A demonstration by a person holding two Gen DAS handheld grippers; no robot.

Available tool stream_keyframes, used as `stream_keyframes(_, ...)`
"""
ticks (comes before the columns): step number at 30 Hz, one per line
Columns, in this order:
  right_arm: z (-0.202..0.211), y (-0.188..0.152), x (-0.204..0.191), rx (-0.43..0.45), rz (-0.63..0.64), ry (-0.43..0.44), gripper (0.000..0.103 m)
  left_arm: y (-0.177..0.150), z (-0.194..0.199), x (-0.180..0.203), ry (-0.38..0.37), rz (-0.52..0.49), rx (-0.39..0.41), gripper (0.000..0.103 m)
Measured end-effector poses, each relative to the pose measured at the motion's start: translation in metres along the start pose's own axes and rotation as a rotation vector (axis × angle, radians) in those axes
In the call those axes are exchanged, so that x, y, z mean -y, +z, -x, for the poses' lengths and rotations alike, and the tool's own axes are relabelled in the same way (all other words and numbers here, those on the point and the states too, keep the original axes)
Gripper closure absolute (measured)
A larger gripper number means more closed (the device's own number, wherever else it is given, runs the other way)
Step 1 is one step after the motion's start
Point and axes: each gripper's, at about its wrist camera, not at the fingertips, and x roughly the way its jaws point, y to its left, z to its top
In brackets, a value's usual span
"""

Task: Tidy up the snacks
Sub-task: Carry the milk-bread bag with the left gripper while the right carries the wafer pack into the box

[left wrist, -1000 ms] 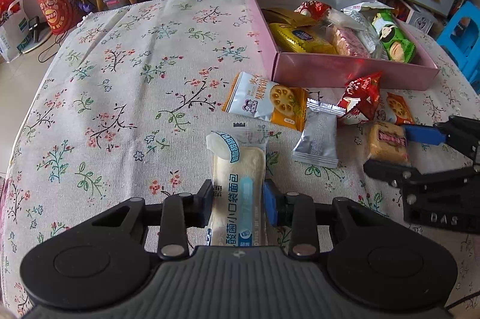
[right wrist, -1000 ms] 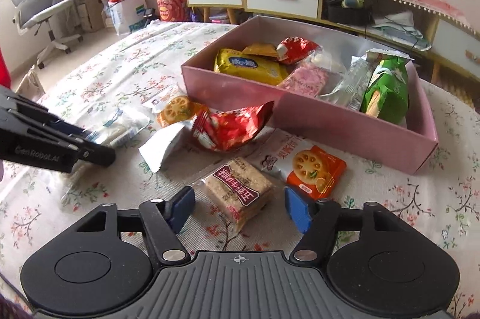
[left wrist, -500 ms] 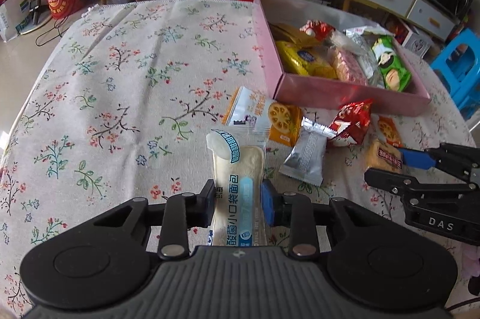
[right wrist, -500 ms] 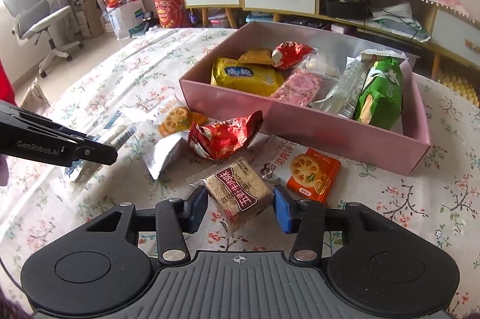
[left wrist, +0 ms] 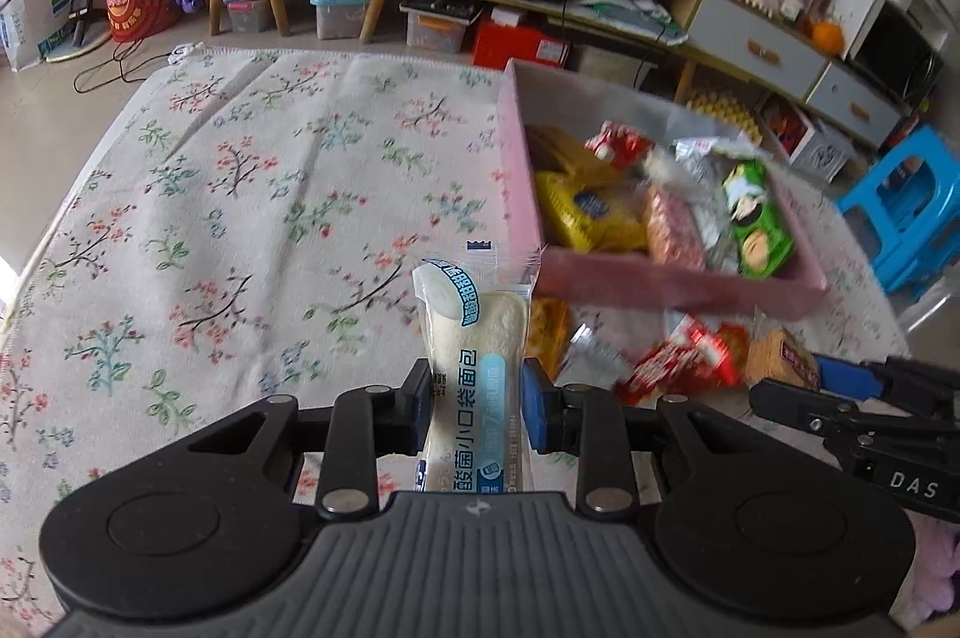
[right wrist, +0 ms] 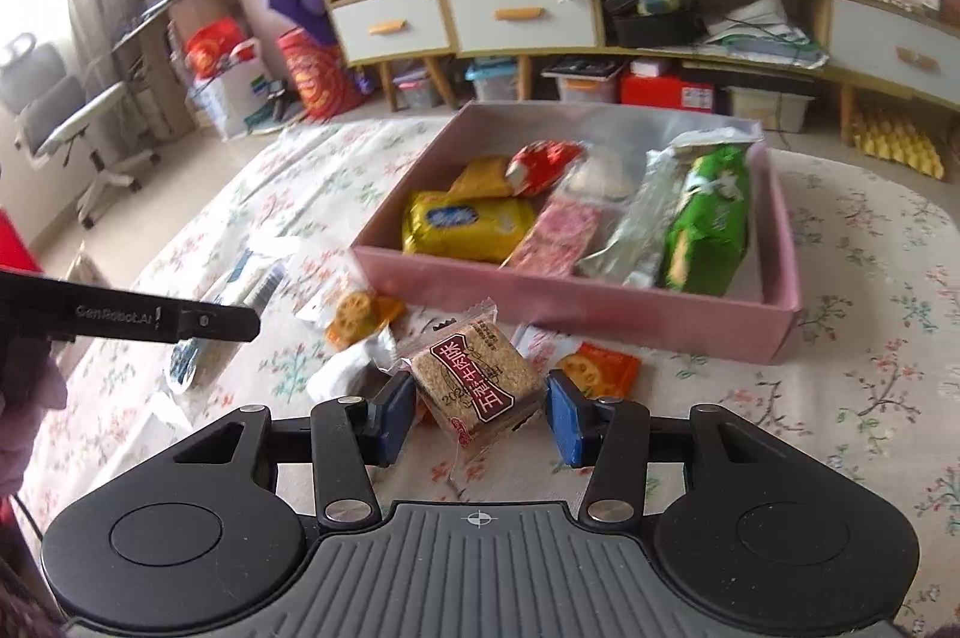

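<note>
A: Left wrist view first. Left hand-held gripper (left wrist: pixel 477 407) clamped on the white bread pack (left wrist: pixel 474 368), pads pinching its lower half, upper end sticking up free. Pack clear of the floral worktop (left wrist: pixel 240 218), just this side of the pink box (left wrist: pixel 678 287) & to its left.

B: Right wrist view. Right hand-held gripper (right wrist: pixel 480 413) closed on the brown cracker pack (right wrist: pixel 477 377), squeezing it by its side edges. Also off the worktop, in front of the box's near wall.

A: Doing it well, prob: keep both packs above that near wall before going over, else wall gets clipped. Bread's soft, so no harder pinch. Let go over bare box floor at the far end; the green bag (right wrist: pixel 714 218) & yellow bag (right wrist: pixel 465 224) crowd the near wall.

B: Also keep the two grippers apart on the way in, box mouth not that wide. Leftovers in front of the box: red wrapper (left wrist: pixel 684 359), silver sachet (right wrist: pixel 345 371), lotus-root pack (right wrist: pixel 360 314), orange pack (right wrist: pixel 600 368).

A: Vs a sec ago, left view: bread lay flat on the cloth, now up; box sits nearer in frame.

B: Right view: jaws stood wide either side of the cracker on the cloth a sec ago; now pressed in, pack raised & tilted.
</note>
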Motion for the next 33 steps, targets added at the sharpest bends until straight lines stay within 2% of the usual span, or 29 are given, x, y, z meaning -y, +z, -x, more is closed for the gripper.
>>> stream_keyframes(5,0.003,0.012,0.015,0.021,-0.077,-0.017,0.057,0.010,-0.002,0.010,-0.034,0.043,0.030,0.076)
stream_keyframes(11,-0.006,0.031,0.027,0.026,-0.098,-0.055,0.057,0.022,-0.011,0.024,-0.058,0.084,0.065,0.076)
stream_keyframes(18,-0.020,0.043,0.042,0.027,-0.168,-0.078,0.057,0.036,-0.030,0.041,-0.059,0.094,0.111,0.076)
stream_keyframes(26,-0.027,0.049,0.057,0.074,-0.179,-0.089,0.057,0.042,-0.049,0.047,-0.095,0.144,0.163,0.076)
stream_keyframes(33,-0.031,0.052,0.069,0.093,-0.202,-0.081,0.057,0.043,-0.053,0.064,-0.097,0.073,0.237,0.076)
